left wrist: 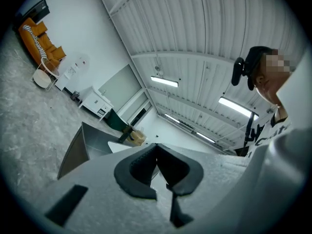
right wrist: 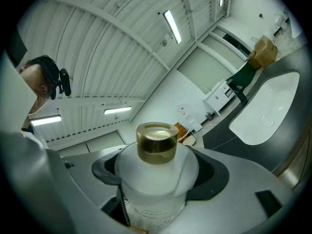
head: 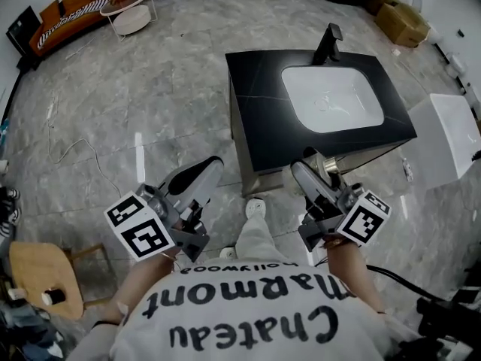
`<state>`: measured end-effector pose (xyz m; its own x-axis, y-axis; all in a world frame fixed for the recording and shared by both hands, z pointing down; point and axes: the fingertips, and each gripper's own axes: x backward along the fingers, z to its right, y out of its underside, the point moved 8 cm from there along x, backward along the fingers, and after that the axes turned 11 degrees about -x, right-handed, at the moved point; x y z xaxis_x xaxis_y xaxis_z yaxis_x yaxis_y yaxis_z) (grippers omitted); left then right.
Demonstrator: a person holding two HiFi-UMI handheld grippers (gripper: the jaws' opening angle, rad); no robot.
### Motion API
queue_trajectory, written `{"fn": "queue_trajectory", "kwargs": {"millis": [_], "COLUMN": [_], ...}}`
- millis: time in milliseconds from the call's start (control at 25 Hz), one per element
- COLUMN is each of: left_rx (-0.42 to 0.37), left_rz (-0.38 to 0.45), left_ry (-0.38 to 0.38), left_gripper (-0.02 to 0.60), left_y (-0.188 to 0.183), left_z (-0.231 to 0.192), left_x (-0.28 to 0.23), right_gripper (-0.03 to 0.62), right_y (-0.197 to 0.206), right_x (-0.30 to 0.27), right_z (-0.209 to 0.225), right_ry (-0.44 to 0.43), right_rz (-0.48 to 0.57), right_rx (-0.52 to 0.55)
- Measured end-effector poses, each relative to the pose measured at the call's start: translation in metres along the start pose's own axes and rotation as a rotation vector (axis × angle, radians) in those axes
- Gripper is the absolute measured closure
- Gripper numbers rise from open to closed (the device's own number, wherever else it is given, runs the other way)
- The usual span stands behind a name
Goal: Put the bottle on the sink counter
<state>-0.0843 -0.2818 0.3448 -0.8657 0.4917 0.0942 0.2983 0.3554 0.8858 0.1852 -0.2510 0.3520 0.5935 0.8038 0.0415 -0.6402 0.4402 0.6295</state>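
A frosted white bottle (right wrist: pixel 155 189) with an amber cap (right wrist: pixel 157 143) stands upright between the jaws of my right gripper (head: pixel 307 173), which is shut on its body. In the head view the bottle's cap (head: pixel 330 164) shows just above that gripper, near the front edge of the black sink counter (head: pixel 263 119). The counter holds a white basin (head: pixel 332 96) and a black faucet (head: pixel 328 43). My left gripper (head: pixel 210 165) hangs left of the counter over the floor. Its pads (left wrist: pixel 141 172) meet at the tips with nothing between them.
An orange sofa (head: pixel 71 10) and a round side table (head: pixel 129 10) stand far back left. Cardboard boxes (head: pixel 402 21) lie at the back right. A white unit (head: pixel 451 138) sits right of the counter, a wooden stool (head: pixel 41 277) at my left.
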Motion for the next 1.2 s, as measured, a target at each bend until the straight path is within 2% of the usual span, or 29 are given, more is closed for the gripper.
{"fn": "queue_trajectory", "kwargs": {"millis": [320,480,600,880,1080,1200], "left_rx": [0.017,-0.012,0.014,0.049,0.058,0.055], "left_rz": [-0.032,-0.045,-0.076,-0.109,-0.098,-0.099], "left_ry": [-0.153,-0.22,-0.25,-0.283,-0.313,-0.325], "left_gripper": [0.566,0.566,0.566,0.566,0.566,0.566], "left_y": [0.021,0.027,0.035,0.045,0.042,0.042], "left_z": [-0.075,-0.103,-0.119,-0.14,-0.155,-0.161], "left_x": [-0.07,-0.105,-0.125,-0.152,-0.156,-0.157], "right_gripper": [0.249,0.249,0.249,0.249,0.249,0.249], "right_y": [-0.031,-0.046,-0.05,-0.046,-0.046,-0.042], "right_x": [-0.074,-0.109,-0.131,-0.163,-0.183,-0.191], "right_z": [0.087,0.125,0.15,0.198,0.216,0.221], "right_ry": [0.034,0.065,0.103,0.196,0.225,0.226], "right_rz": [-0.144,-0.227,-0.298,-0.473,-0.574,-0.614], "right_rx": [-0.035,-0.002,0.032,0.201,0.408,0.478]}}
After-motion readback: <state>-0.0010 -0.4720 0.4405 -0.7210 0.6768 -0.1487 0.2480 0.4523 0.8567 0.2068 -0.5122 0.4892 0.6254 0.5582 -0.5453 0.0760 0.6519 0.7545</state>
